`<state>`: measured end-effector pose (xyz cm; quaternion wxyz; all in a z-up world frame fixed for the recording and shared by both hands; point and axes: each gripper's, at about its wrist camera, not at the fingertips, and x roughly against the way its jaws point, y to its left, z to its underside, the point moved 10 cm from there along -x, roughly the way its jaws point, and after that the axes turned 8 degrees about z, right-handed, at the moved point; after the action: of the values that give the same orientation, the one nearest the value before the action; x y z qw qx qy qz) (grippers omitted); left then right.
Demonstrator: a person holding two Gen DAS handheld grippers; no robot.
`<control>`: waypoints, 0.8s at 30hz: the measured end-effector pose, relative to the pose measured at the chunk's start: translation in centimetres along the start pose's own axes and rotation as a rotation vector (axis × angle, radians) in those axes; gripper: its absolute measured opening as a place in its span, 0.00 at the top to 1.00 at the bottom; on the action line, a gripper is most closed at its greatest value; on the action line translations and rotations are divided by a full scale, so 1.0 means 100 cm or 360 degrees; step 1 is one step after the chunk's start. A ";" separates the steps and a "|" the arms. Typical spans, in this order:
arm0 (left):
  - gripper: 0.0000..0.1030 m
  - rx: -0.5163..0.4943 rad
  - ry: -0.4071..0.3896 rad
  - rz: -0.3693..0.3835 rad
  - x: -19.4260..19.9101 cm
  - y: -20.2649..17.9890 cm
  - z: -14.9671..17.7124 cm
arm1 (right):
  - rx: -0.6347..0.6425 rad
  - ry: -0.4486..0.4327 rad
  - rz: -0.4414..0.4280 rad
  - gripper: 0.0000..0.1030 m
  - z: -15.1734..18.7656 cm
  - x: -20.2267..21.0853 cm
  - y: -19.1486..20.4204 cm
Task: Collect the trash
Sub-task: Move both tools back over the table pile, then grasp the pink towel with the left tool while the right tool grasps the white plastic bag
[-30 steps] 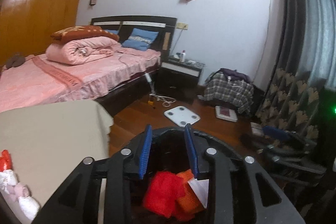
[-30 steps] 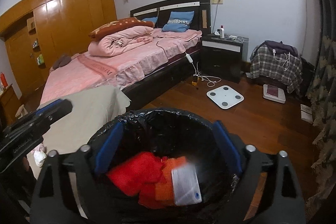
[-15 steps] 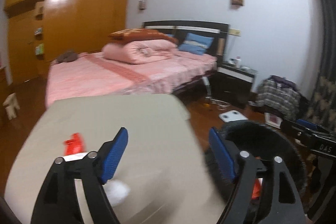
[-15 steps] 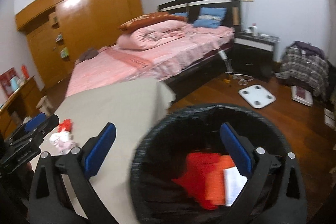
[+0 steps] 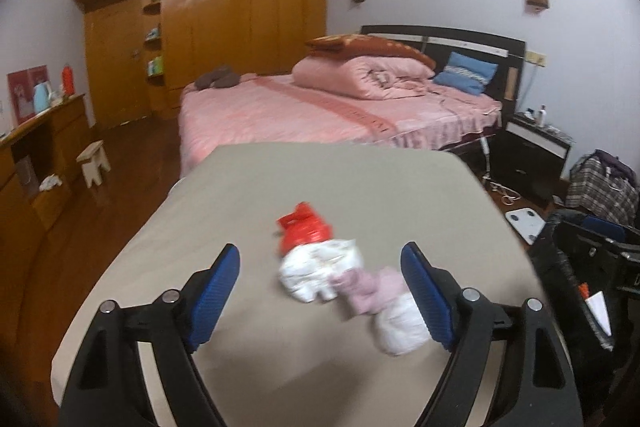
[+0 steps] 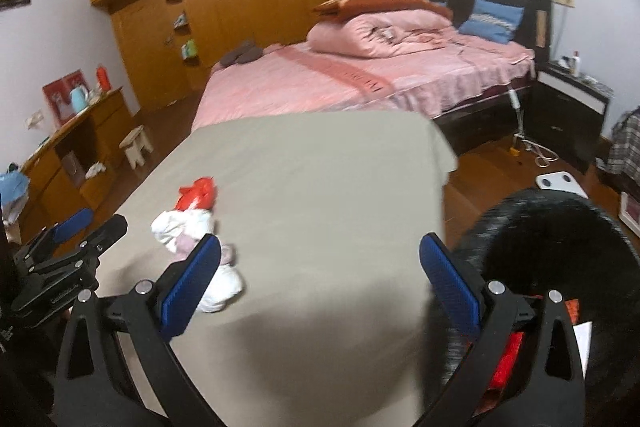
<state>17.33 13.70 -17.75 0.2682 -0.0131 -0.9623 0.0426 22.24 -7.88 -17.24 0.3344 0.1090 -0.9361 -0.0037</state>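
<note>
A pile of trash lies on the beige-covered table: a red plastic bag, a white crumpled bag, a pink wad and a white lump. My left gripper is open and empty, its jaws either side of the pile, just short of it. My right gripper is open and empty above the table, to the right of the pile. The black-lined trash bin stands at the table's right edge, with red and white trash inside.
A pink bed stands behind the table, with a black nightstand to its right. A wooden wardrobe fills the back wall. A sideboard and small stool are on the left. A white scale lies on the floor.
Both grippers have swung left from above the bin to over the table. The left gripper has opened wide and now faces the trash pile.
</note>
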 end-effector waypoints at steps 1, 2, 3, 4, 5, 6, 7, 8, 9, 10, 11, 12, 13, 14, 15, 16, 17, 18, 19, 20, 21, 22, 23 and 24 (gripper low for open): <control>0.21 0.0010 0.0005 -0.0011 0.000 0.006 0.002 | 0.0011 0.0013 -0.0010 0.06 0.001 -0.004 0.005; 0.21 0.0020 0.0012 -0.0021 -0.002 0.013 0.005 | 0.0023 0.0024 -0.0020 0.06 0.003 -0.008 0.011; 0.21 0.0026 0.0016 -0.0028 -0.003 0.018 0.007 | 0.0039 0.0043 -0.0029 0.06 0.005 -0.014 0.020; 0.21 0.0037 0.0023 -0.0038 -0.003 0.024 0.010 | 0.0050 0.0056 -0.0037 0.06 0.008 -0.018 0.025; 0.21 0.0050 0.0029 -0.0045 -0.004 0.029 0.012 | 0.0061 0.0068 -0.0044 0.06 0.010 -0.022 0.031; 0.21 0.0058 0.0034 -0.0049 -0.007 0.031 0.014 | 0.0072 0.0078 -0.0049 0.06 0.012 -0.026 0.037; 0.21 0.0070 0.0040 -0.0056 -0.009 0.035 0.016 | 0.0079 0.0086 -0.0053 0.06 0.015 -0.031 0.039; 0.21 0.0079 0.0045 -0.0061 -0.011 0.038 0.018 | 0.0086 0.0096 -0.0056 0.06 0.017 -0.035 0.043; 0.21 0.0087 0.0051 -0.0067 -0.013 0.042 0.020 | 0.0091 0.0109 -0.0059 0.06 0.019 -0.039 0.048; 0.21 0.0094 0.0058 -0.0072 -0.015 0.045 0.022 | 0.0090 0.0117 -0.0067 0.06 0.023 -0.044 0.050; 0.21 0.0096 0.0062 -0.0075 -0.017 0.047 0.023 | 0.0089 0.0129 -0.0076 0.06 0.025 -0.048 0.054; 0.21 0.0100 0.0069 -0.0078 -0.019 0.050 0.025 | 0.0090 0.0140 -0.0081 0.06 0.027 -0.051 0.057; 0.21 0.0100 0.0073 -0.0079 -0.021 0.052 0.026 | 0.0097 0.0158 -0.0086 0.06 0.030 -0.055 0.061; 0.21 0.0100 0.0077 -0.0080 -0.022 0.053 0.027 | 0.0109 0.0174 -0.0088 0.06 0.033 -0.059 0.065; 0.21 0.0099 0.0082 -0.0081 -0.024 0.055 0.028 | 0.0118 0.0184 -0.0090 0.06 0.036 -0.061 0.066; 0.21 0.0098 0.0086 -0.0084 -0.025 0.056 0.029 | 0.0132 0.0200 -0.0093 0.06 0.040 -0.065 0.070; 0.21 0.0098 0.0089 -0.0087 -0.026 0.058 0.030 | 0.0141 0.0210 -0.0096 0.06 0.042 -0.067 0.073; 0.21 0.0103 0.0093 -0.0089 -0.027 0.060 0.031 | 0.0149 0.0220 -0.0098 0.06 0.045 -0.069 0.075; 0.21 0.0106 0.0095 -0.0091 -0.028 0.062 0.032 | 0.0160 0.0231 -0.0099 0.06 0.048 -0.071 0.077; 0.21 0.0110 0.0097 -0.0093 -0.028 0.063 0.033 | 0.0168 0.0239 -0.0100 0.06 0.051 -0.073 0.079; 0.21 0.0113 0.0100 -0.0093 -0.029 0.064 0.034 | 0.0175 0.0248 -0.0101 0.06 0.053 -0.075 0.080; 0.21 0.0116 0.0104 -0.0093 -0.030 0.066 0.035 | 0.0182 0.0259 -0.0103 0.06 0.055 -0.077 0.082; 0.21 0.0119 0.0106 -0.0093 -0.031 0.067 0.035 | 0.0187 0.0266 -0.0105 0.06 0.056 -0.078 0.083; 0.21 0.0120 0.0109 -0.0093 -0.031 0.068 0.036 | 0.0193 0.0273 -0.0106 0.06 0.057 -0.079 0.085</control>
<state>18.16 20.06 -23.03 0.3023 0.0238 -0.9503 0.0704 22.93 1.64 -25.97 0.4059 0.1598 -0.8984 0.0511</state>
